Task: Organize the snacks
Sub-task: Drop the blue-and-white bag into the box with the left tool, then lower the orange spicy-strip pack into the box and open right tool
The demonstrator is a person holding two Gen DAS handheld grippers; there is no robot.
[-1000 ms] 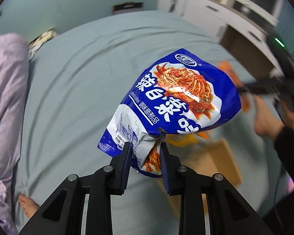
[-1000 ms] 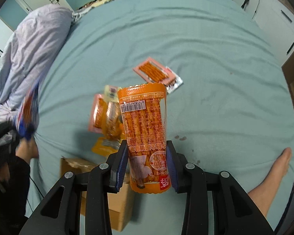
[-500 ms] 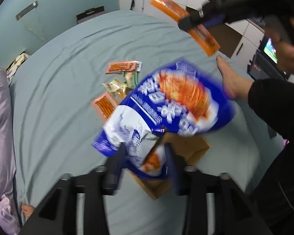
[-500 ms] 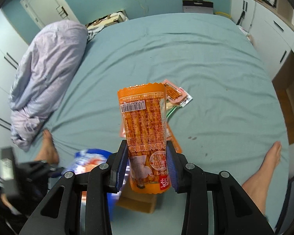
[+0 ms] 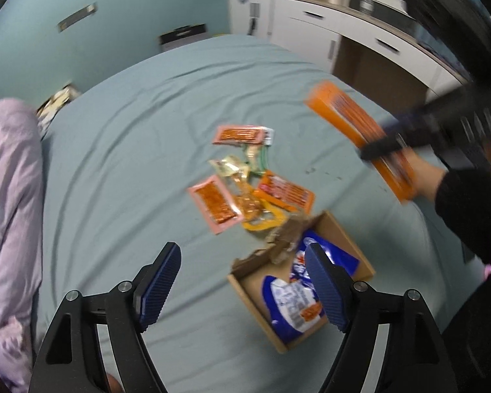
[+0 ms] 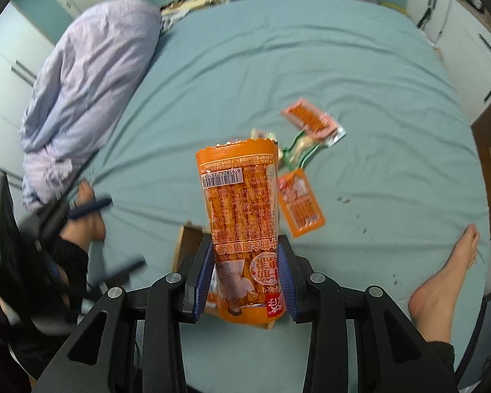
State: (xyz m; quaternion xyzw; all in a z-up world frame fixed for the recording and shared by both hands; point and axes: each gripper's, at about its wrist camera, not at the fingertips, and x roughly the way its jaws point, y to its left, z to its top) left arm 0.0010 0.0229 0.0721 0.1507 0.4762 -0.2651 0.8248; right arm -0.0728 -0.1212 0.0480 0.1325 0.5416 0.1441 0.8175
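Holding my left gripper (image 5: 242, 281) with its jaws spread wide and nothing between them, above the near edge of the bed (image 5: 121, 150). Blue noodle-snack bag (image 5: 298, 294) lies inside the open cardboard box (image 5: 340, 229) just below that gripper, label side down, barcode up. Box sits on the teal sheet near the bed's near edge.

My right gripper (image 6: 245, 271) is clamped on the lower end of an orange snack-stick packet (image 6: 242, 203), packet upright, barcode facing the camera, held in the air over the box corner (image 6: 188, 239).

Loose pile on the sheet just beyond the box: pink spicy-strip pack (image 5: 216, 203), orange sausage pack (image 5: 286, 193), small yellow-gold sachets (image 5: 232, 167), and another pink pack (image 5: 242, 135) farther toward the middle of the bed. Lilac duvet (image 6: 85, 82) bunched along the bed's left edge. My bare foot (image 6: 448, 271) rests on the right near edge.
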